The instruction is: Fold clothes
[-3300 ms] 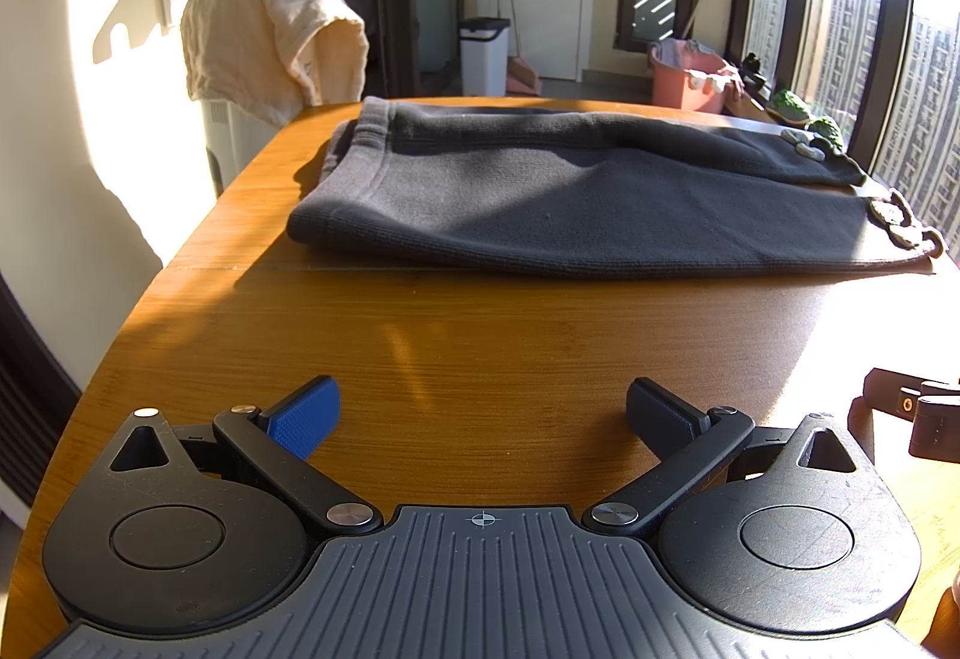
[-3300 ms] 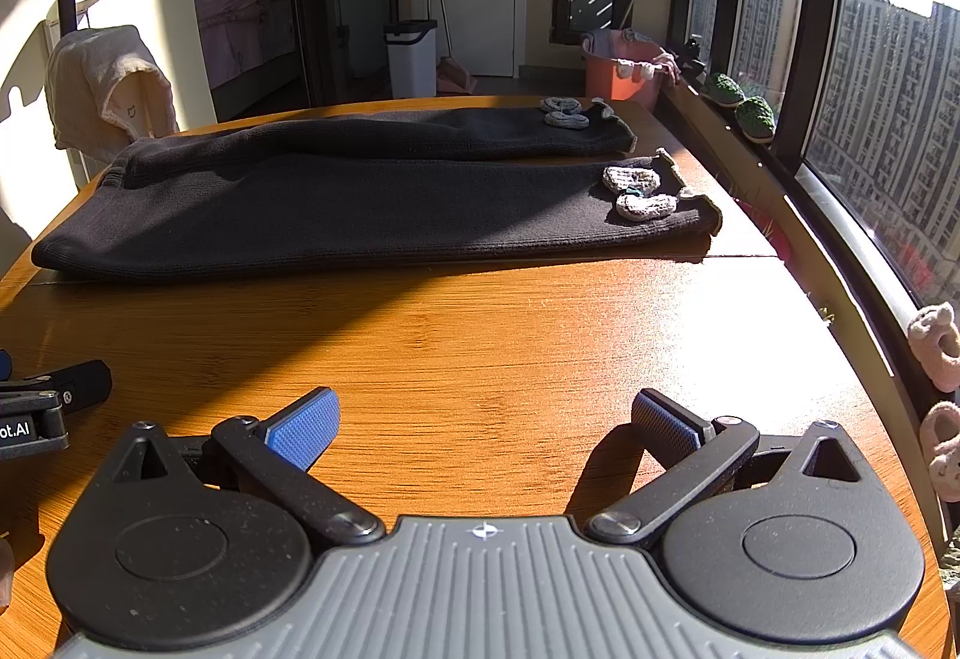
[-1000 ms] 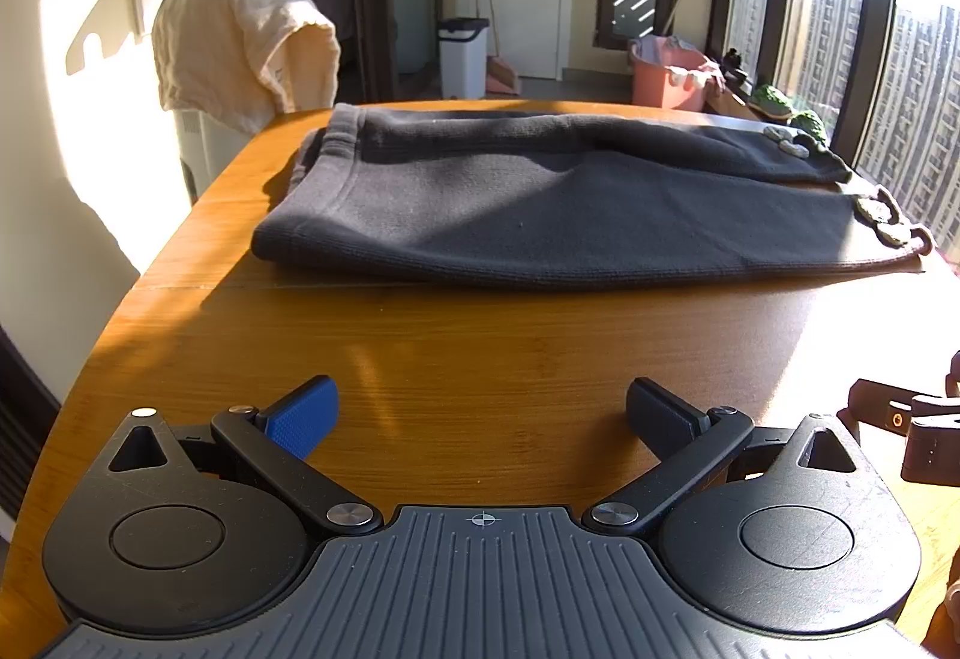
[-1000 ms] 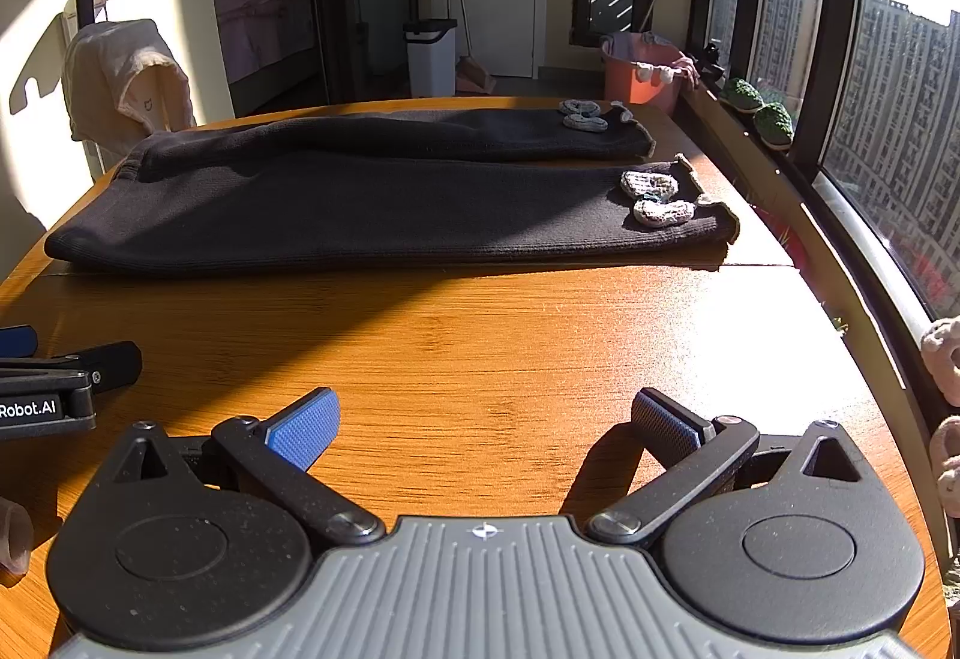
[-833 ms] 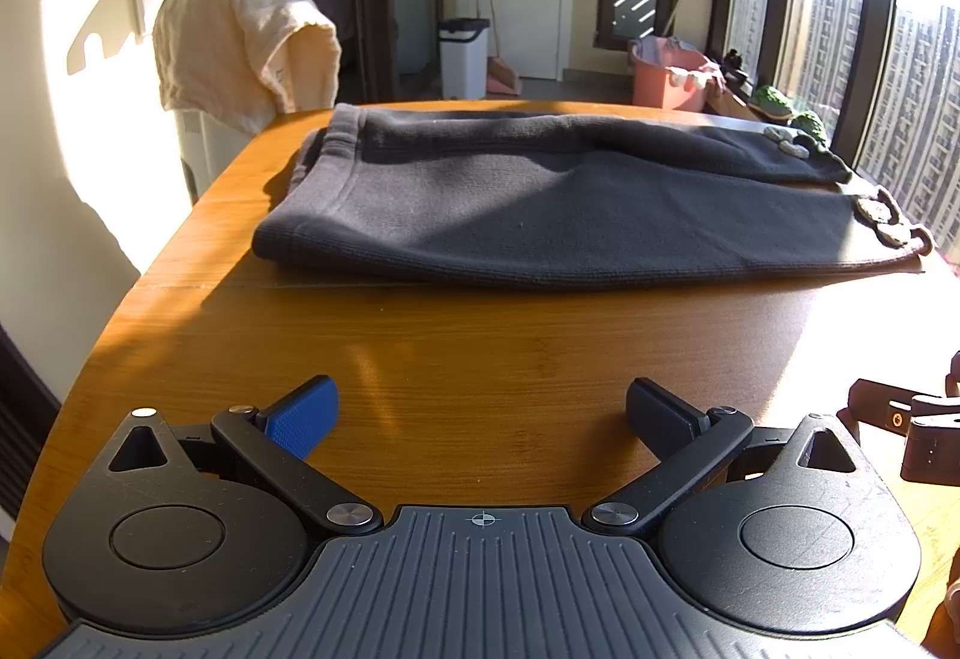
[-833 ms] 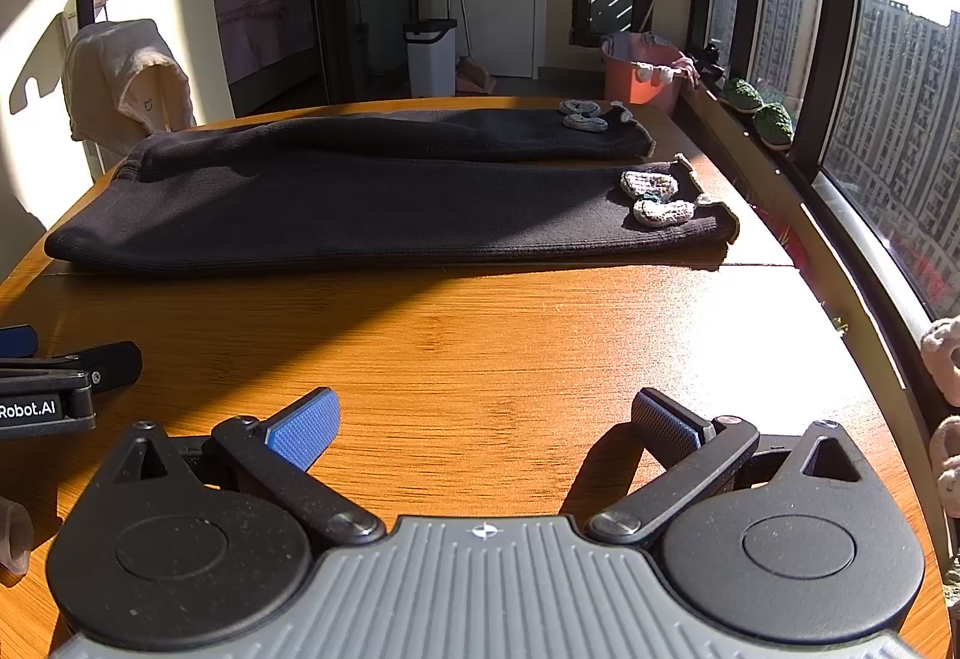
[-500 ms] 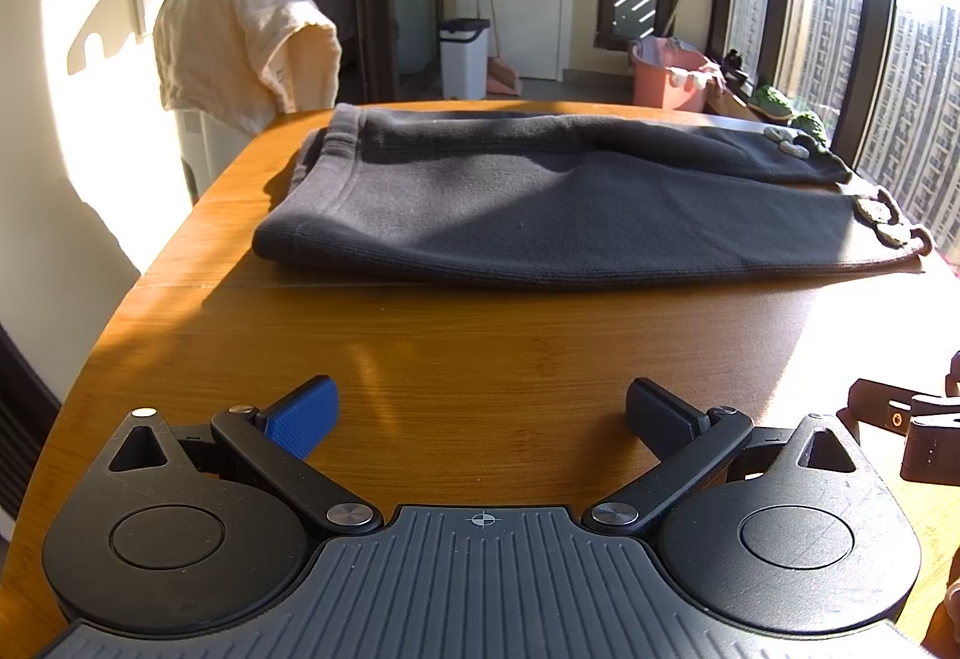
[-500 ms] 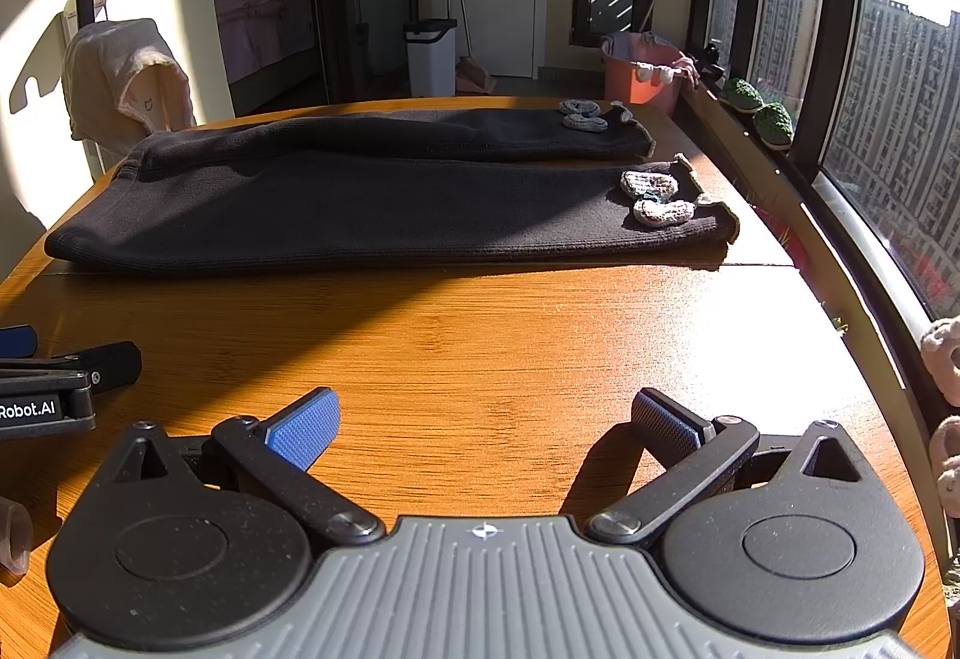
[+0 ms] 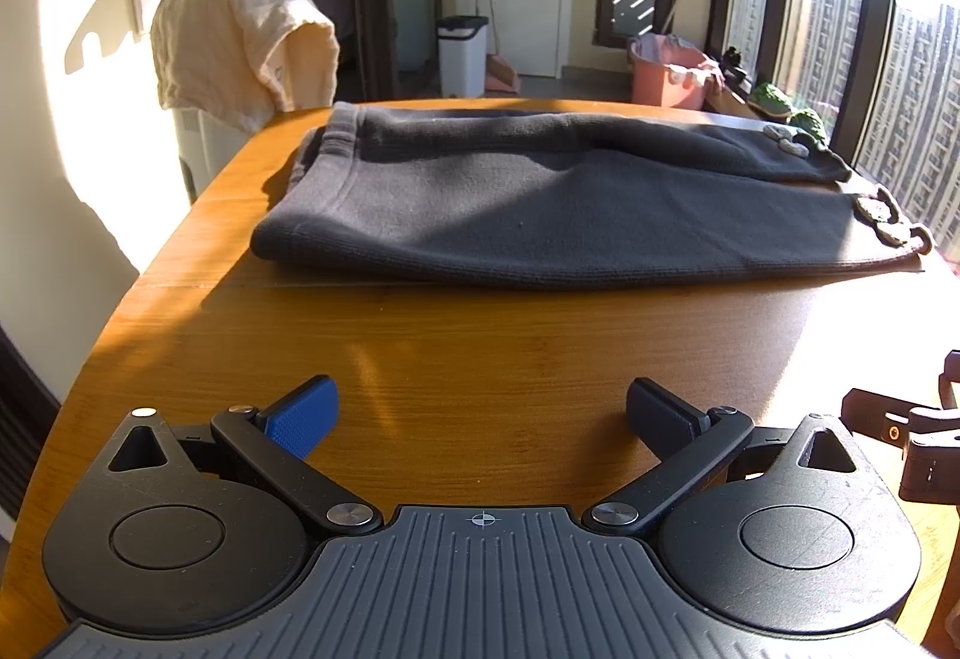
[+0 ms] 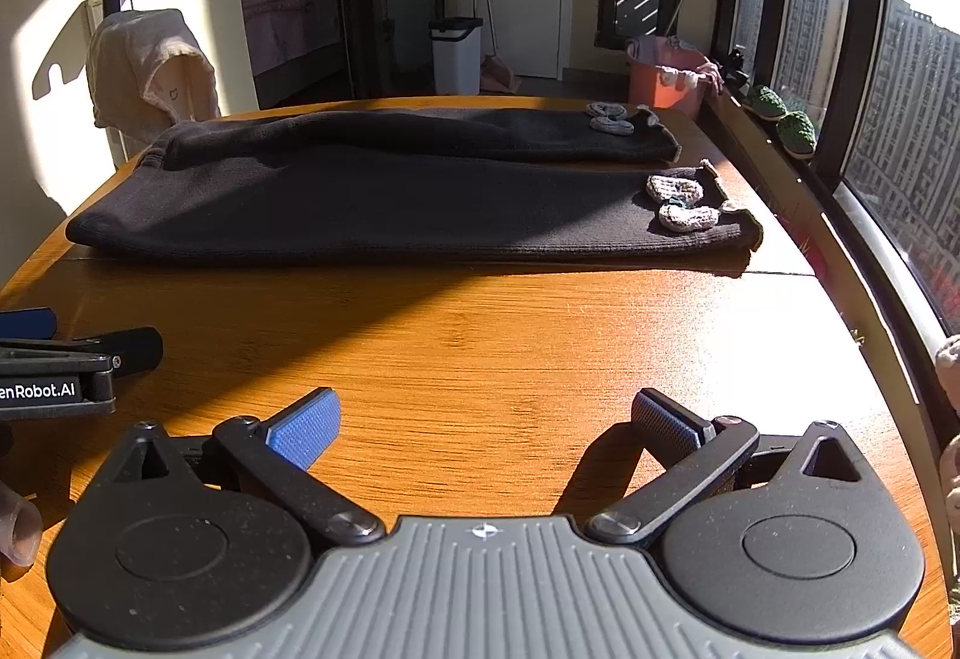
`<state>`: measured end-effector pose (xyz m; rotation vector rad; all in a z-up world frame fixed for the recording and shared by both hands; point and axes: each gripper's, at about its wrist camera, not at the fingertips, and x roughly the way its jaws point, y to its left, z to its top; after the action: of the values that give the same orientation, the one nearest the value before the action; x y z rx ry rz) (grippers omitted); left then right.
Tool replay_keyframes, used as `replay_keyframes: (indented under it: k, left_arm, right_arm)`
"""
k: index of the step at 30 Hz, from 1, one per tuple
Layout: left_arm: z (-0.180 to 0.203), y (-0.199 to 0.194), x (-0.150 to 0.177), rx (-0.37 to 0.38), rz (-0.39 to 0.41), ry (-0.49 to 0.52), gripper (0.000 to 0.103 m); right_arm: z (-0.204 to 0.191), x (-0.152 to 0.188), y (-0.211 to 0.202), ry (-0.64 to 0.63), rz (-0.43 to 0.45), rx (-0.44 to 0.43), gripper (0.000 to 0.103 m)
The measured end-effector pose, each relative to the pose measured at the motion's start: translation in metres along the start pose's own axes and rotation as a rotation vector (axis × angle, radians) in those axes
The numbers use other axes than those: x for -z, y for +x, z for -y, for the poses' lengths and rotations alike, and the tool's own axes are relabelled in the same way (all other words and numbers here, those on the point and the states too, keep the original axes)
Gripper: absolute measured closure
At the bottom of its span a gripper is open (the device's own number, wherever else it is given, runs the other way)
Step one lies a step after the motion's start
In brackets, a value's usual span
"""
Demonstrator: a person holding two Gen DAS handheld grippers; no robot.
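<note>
Both pairs of fingers are spread wide with nothing between them: the left gripper (image 9: 480, 413) and the right gripper (image 10: 486, 422) sit low over the near part of the wooden table (image 9: 480, 347), side by side. Each shows one blue pad on its left finger (image 9: 303, 416) and a dark pad on the right one. At the left edge of the right wrist view the left gripper's body appears just beside the right one, and at the right edge of the left wrist view the right gripper's dark hardware shows in the same way.

Past the far end of the table, on the floor, stands an orange-pink tub (image 10: 663, 80) with pale and pink cloth piled over its rim. To its left is a white bin (image 10: 456, 53) with a dark lid; what it holds cannot be seen. A cream towel (image 9: 240, 41) hangs over something white at the far left corner of the table.

Dark grey trousers (image 9: 570, 203) lie flat across the far half of the table, well apart from both sets of fingers, with bare wood between. The waistband is at the left and the two legs run to the right, one behind the other. Small pale knitted patches (image 10: 681, 203) sit near the cuff of the nearer leg, with a similar pair on the farther leg's cuff.
</note>
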<state>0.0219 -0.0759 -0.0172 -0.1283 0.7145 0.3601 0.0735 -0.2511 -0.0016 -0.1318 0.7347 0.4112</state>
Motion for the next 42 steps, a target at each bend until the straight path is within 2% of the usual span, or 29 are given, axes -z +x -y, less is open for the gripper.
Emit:
replay_keyframes:
  k: [17,20,22,24,28,30,33,36,38,42]
  left_arm:
    - [0.0,0.0,0.0,0.007,0.001,0.004,0.0]
    - [-0.004,-0.003,-0.003,0.068,-0.008,0.002,0.0]
    - [-0.007,-0.007,-0.012,0.182,-0.015,-0.017,0.0]
    - [-0.008,-0.008,-0.03,0.246,0.01,-0.026,0.0]
    - [0.001,0.011,-0.062,0.198,0.039,0.03,0.0]
    - [0.004,0.027,-0.072,0.183,0.017,0.04,0.0]
    - [0.001,0.047,-0.08,0.2,-0.021,0.019,0.0]
    - [-0.005,0.063,-0.081,0.2,-0.064,-0.023,0.0]
    - [-0.011,0.068,-0.077,0.217,-0.068,-0.051,0.0]
    - [-0.007,0.066,-0.067,0.209,-0.052,0.007,0.0]
  right_arm:
    - [0.003,-0.003,0.004,0.019,-0.002,0.022,0.0]
    - [0.009,-0.005,0.003,0.005,0.013,-0.057,0.0]
    - [0.021,-0.01,0.001,0.013,0.064,-0.159,0.0]
    - [0.033,-0.022,0.003,0.039,0.12,-0.201,0.0]
    - [0.051,-0.061,0.031,0.098,0.111,-0.132,0.0]
    - [0.06,-0.076,0.048,0.121,0.092,-0.109,0.0]
    - [0.067,-0.088,0.068,0.101,0.075,-0.091,0.0]
    - [0.068,-0.088,0.082,0.086,0.039,-0.095,0.0]
    - [0.063,-0.081,0.081,0.034,0.05,-0.076,0.0]
    - [0.054,-0.074,0.077,-0.029,0.037,-0.049,0.0]
